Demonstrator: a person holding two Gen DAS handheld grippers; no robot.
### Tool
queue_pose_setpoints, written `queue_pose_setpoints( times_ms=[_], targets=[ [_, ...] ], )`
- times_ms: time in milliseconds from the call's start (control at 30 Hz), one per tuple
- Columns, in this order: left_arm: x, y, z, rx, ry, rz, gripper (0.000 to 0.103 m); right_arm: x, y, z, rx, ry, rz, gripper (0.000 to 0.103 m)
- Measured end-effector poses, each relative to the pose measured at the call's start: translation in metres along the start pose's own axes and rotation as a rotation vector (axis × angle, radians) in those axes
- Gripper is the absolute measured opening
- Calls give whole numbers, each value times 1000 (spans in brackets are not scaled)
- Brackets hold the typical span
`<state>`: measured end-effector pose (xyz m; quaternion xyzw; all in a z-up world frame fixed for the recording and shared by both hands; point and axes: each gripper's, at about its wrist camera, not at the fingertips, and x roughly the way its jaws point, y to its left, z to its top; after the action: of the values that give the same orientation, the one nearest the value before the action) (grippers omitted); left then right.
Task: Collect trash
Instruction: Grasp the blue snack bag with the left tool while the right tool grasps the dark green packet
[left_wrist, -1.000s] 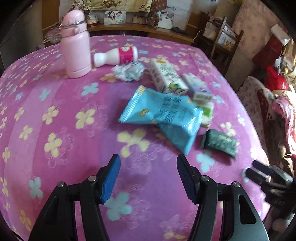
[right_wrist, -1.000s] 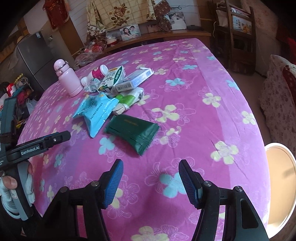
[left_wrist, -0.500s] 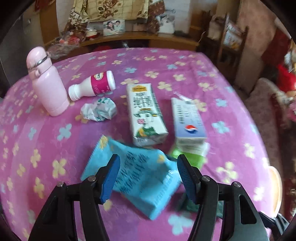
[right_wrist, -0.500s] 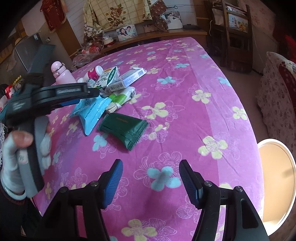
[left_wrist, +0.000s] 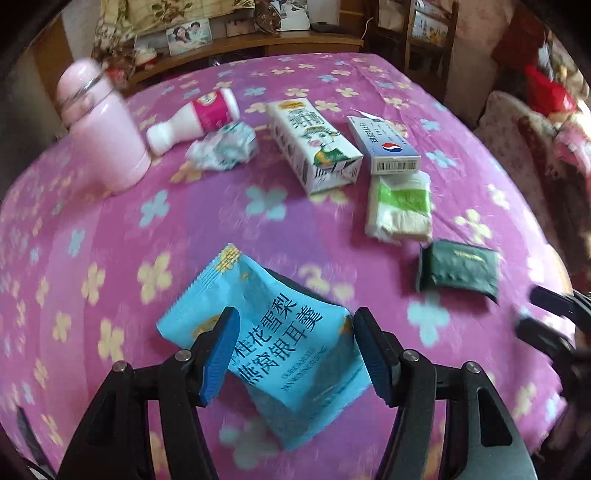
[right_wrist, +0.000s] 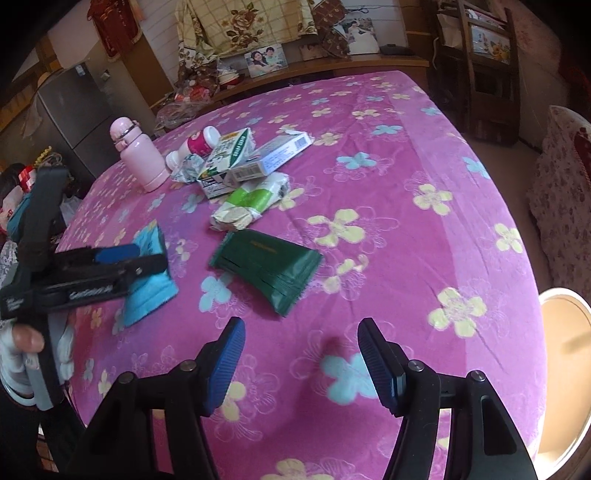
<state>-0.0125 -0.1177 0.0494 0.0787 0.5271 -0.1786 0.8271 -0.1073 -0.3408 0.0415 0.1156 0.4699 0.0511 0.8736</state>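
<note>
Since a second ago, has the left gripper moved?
Yes. In the right wrist view the left gripper has advanced over the table, from its near-left edge to the blue packet, toward the dark green packet.

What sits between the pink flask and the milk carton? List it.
A crumpled wrapper and a toppled yogurt bottle lie between the pink flask and milk carton, per the left wrist view.

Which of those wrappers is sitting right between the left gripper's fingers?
The light blue snack packet. It lies between the open left gripper, whereas the dark green packet sits off to the right.
</note>
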Motion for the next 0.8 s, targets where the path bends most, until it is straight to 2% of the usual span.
queue_pose_setpoints(
  times_ms=[167,267,333,400,500,567,800],
  targets=[
    [-25,24,-21,-100,-19,-137,66,8,16,15,-89,4,32,69],
    [-35,28,-27,-158,-43,-168,70,17,26,30,-192,17,19,71],
    [-39,34,-31,-223,-65,-186,76,24,30,40,-244,30,33,71],
    [-39,37,-34,-275,-75,-182,79,31,35,47,-294,49,29,71],
    [-36,39,-36,-330,-96,-130,79,42,41,54,-382,72,17,71],
    [-31,42,-38,-376,-94,-121,80,48,42,55,-413,87,25,71],
    [-1,32,-30,-438,-72,-103,80,62,35,59,-435,91,33,73]
  ],
)
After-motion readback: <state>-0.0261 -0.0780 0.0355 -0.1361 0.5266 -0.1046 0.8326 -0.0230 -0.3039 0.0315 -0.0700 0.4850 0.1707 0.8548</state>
